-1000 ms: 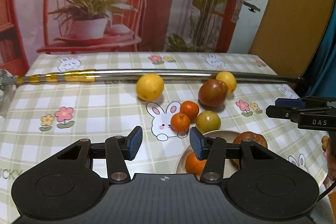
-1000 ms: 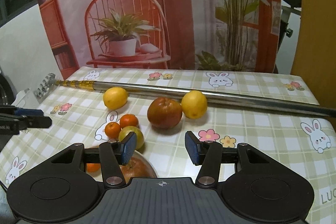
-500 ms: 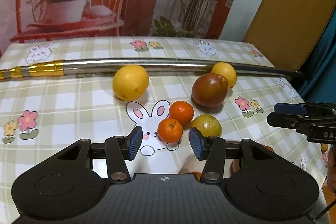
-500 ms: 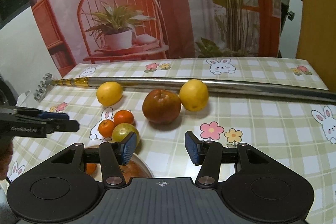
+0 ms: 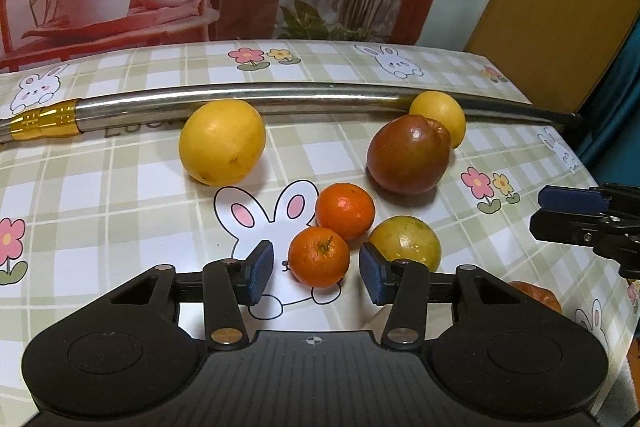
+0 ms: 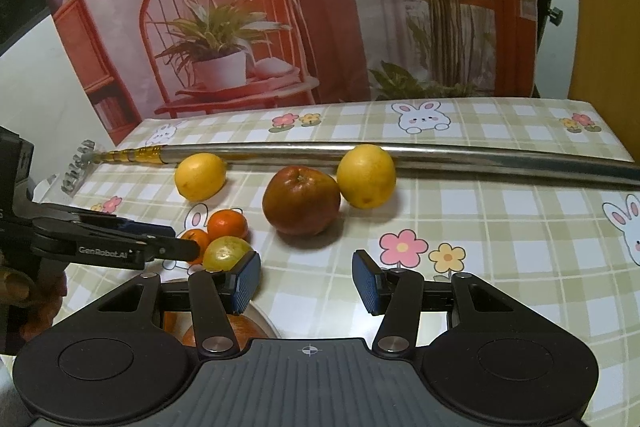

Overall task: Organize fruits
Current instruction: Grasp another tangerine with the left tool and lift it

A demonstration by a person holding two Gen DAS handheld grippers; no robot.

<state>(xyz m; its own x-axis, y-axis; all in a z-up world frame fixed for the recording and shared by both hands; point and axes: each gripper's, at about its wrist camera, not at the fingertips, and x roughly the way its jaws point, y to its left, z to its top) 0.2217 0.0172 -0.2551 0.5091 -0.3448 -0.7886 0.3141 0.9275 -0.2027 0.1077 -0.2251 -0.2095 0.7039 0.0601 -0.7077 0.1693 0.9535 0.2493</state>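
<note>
Left gripper [image 5: 316,273] gaping wide, straddling mandarin [image 5: 319,256] for pickup; right gripper [image 6: 306,281] idling wide-open, apple [image 6: 301,201] at 12 o'clock.

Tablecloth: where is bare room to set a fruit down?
Free: the tablecloth right of the apple and below the steel pole; also left of the big lemon. Crowded: the mandarins and green citrus ahead of the left hand-held gripper.

"GenRobot.AI" is printed on the left gripper [image 6: 176,251].
</note>
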